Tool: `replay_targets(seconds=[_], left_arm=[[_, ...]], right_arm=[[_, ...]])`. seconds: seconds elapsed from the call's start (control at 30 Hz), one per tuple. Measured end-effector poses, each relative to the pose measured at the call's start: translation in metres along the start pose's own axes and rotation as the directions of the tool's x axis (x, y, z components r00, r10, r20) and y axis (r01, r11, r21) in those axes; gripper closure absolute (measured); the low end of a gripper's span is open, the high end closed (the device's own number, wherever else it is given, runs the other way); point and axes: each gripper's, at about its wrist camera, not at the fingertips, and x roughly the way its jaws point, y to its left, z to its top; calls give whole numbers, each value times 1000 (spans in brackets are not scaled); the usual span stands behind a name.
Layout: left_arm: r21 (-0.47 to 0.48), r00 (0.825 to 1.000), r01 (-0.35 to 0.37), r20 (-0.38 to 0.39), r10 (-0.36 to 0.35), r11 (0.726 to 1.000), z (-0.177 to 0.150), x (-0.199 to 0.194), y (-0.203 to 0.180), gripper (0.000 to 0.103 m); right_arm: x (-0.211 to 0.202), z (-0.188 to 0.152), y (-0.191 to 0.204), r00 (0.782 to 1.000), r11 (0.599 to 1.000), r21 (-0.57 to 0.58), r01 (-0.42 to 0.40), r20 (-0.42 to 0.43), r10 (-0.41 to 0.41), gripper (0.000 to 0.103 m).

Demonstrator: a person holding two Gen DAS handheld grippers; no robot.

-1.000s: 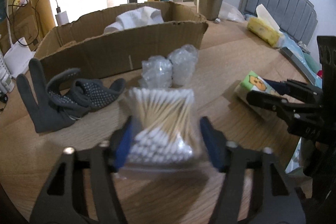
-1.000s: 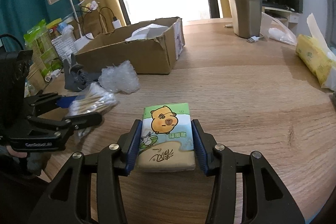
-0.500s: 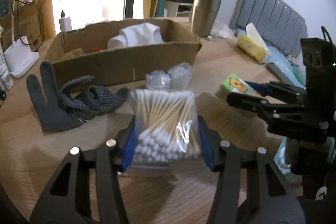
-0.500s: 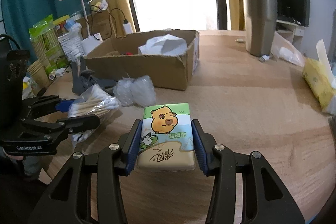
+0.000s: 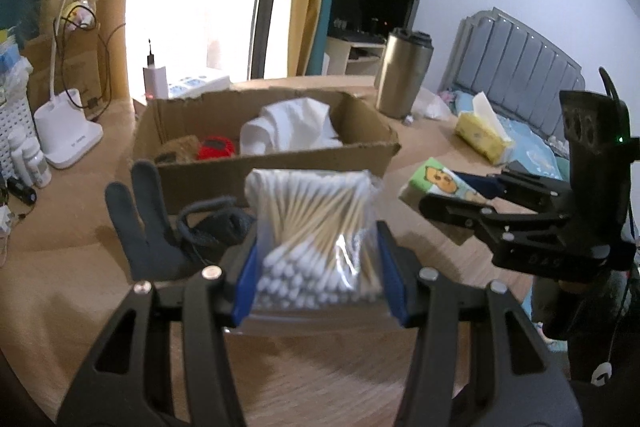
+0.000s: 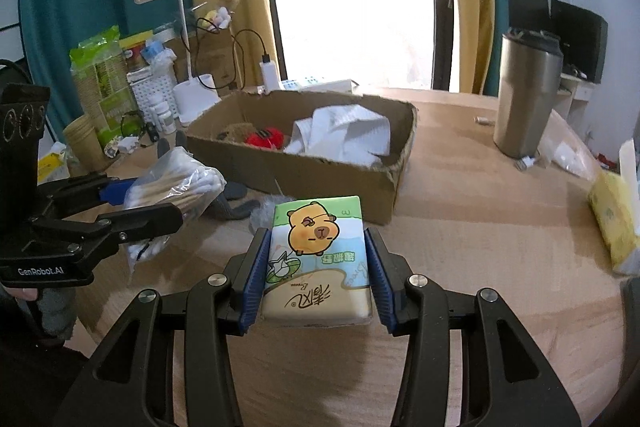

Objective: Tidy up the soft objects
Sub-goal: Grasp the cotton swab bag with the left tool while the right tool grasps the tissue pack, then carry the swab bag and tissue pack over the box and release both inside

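Note:
My left gripper [image 5: 320, 267] is shut on a clear bag of cotton swabs [image 5: 316, 223], held above the table in front of the cardboard box [image 5: 280, 167]. In the right wrist view the same swab bag [image 6: 176, 187] hangs at the left. My right gripper [image 6: 316, 267] is shut on a tissue pack with a cartoon capybara [image 6: 318, 259], also lifted, short of the box [image 6: 320, 171]. Inside the box lie a white cloth [image 6: 344, 135] and a red soft item [image 6: 264, 141]. A dark grey glove [image 5: 140, 227] lies on the table left of the swabs.
A steel tumbler [image 6: 524, 95] stands at the back right. A yellow tissue pack [image 5: 484, 135] lies at the right edge. A white desk lamp [image 5: 68, 131], bottles and cables crowd the left. A crumpled plastic wrap [image 6: 262, 211] sits just behind the capybara pack.
Both grippers have risen with their loads and come nearer the box. The swab bag left the table and the box's inside has come into view.

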Motion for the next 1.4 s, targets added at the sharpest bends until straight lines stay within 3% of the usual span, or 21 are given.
replay_targets(seconds=[0.67,1.4], left_arm=[[-13,992,1,130,1,1000,45,-17,19,49],[-4,989,-27,147,27,1000,82,17,32,49]], right_arm=[[5,58,-2,996,999,-51,11,93,-6,54],[41,91,-28,993,999,-52,-8,119,14,54]])
